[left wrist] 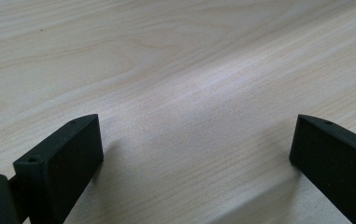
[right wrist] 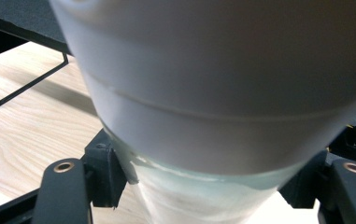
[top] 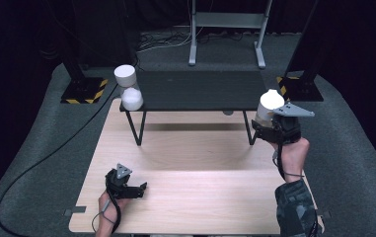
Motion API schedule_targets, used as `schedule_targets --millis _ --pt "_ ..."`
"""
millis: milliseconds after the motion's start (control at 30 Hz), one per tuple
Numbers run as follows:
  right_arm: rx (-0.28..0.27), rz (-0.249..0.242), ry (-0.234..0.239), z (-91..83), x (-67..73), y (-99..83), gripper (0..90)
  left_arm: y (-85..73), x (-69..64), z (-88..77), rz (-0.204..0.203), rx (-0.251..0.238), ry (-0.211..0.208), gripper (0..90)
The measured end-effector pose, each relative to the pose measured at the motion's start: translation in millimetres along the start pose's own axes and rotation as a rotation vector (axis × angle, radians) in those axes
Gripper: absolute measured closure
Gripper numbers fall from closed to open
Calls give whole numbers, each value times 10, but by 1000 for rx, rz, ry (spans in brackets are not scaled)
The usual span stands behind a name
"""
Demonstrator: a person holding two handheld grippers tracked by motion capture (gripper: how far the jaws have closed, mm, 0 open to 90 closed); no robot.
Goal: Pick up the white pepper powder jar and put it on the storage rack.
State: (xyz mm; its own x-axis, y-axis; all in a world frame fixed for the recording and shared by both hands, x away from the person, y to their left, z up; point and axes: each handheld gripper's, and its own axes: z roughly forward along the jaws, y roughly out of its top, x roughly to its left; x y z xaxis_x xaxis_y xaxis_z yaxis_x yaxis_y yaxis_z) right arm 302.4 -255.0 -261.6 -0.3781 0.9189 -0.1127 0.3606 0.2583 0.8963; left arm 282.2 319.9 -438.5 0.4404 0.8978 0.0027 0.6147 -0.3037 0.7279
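My right gripper [top: 268,124] is shut on a jar [top: 269,104] with a wide white lid and a clear body, held upright above the table's right side, just off the right end of the low black shelf [top: 200,89]. In the right gripper view the jar [right wrist: 222,93] looms close, and the right gripper [right wrist: 213,186] has its jaws pressed on the clear body below the lid. My left gripper [top: 142,187] lies on the wooden table [top: 185,197] near the front left. In its own view the left gripper [left wrist: 196,149] is open over bare wood.
Two white containers stand at the shelf's left end, a cylinder [top: 125,75] behind and a rounder one [top: 132,98] at the front corner. The shelf rests on thin wire legs [top: 137,126]. A black cable [top: 37,163] trails over the grey floor on the left.
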Motion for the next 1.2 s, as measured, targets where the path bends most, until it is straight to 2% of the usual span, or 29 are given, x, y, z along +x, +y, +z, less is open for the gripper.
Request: schedule_targets --millis 733,1200 --pt "-6 -2 -5 45 -75 298 303 1 1 0 -1 0 0 26" --pt "-6 8 -17 70 -144 414 303 0 1 0 0 0 -1 26"
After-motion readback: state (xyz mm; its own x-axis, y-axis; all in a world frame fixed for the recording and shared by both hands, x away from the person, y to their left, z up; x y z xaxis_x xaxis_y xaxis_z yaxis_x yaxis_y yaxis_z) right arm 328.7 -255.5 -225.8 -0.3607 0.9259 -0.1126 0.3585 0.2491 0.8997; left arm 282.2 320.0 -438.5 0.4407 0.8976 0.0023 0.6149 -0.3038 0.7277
